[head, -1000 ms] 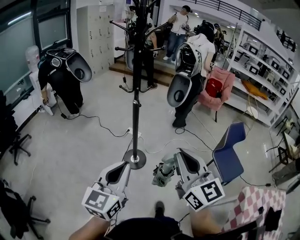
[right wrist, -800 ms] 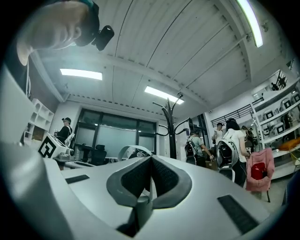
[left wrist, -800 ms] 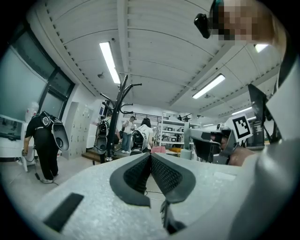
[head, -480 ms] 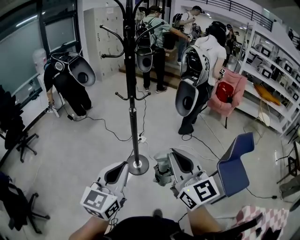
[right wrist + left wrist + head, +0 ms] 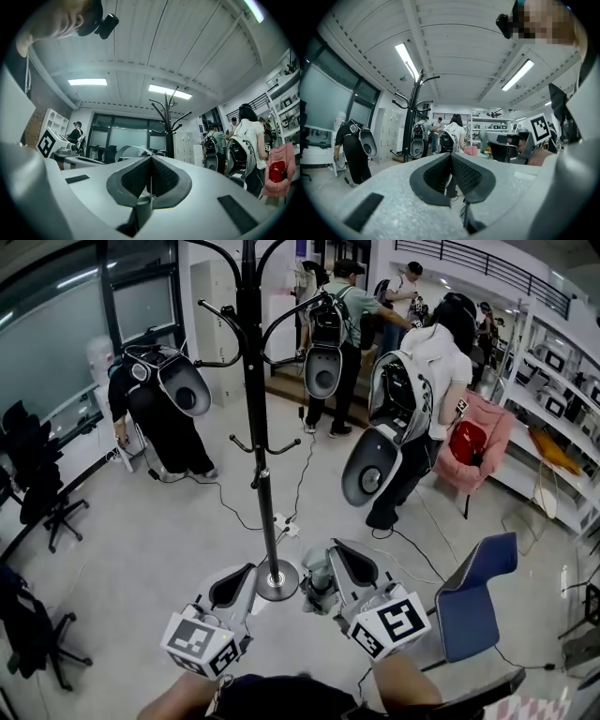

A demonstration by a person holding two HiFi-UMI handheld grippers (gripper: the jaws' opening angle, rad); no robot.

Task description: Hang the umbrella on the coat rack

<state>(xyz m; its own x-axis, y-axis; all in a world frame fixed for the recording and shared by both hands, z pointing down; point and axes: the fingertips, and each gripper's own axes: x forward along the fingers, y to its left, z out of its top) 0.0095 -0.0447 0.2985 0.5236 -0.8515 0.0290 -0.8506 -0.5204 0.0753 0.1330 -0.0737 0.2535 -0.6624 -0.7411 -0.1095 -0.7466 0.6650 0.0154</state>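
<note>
- Tongs: right tongs (image 5: 151,161) are closed, with a thin strip pinched between the pads; a pale band (image 5: 131,150) arches just past them, likely the strap
- The umbrella (image 5: 317,589) hangs folded beside those tongs, low centre of the head view, near the rack's base
- left tongs (image 5: 451,158) are closed too, with nothing in them, at lower left
- The rack (image 5: 255,427) rises from lower centre to hooks (image 5: 217,315) at the frame's top, well above the umbrella
- Risk: so thin a hold may let the umbrella swing or slip free on the lift
- Risk: the loop may miss a hook's tip or only half catch, and the umbrella then drops
- Risk: a bump could tip the pole on its single round foot
- A cable (image 5: 302,470) lies by the base and could snag a step
</note>
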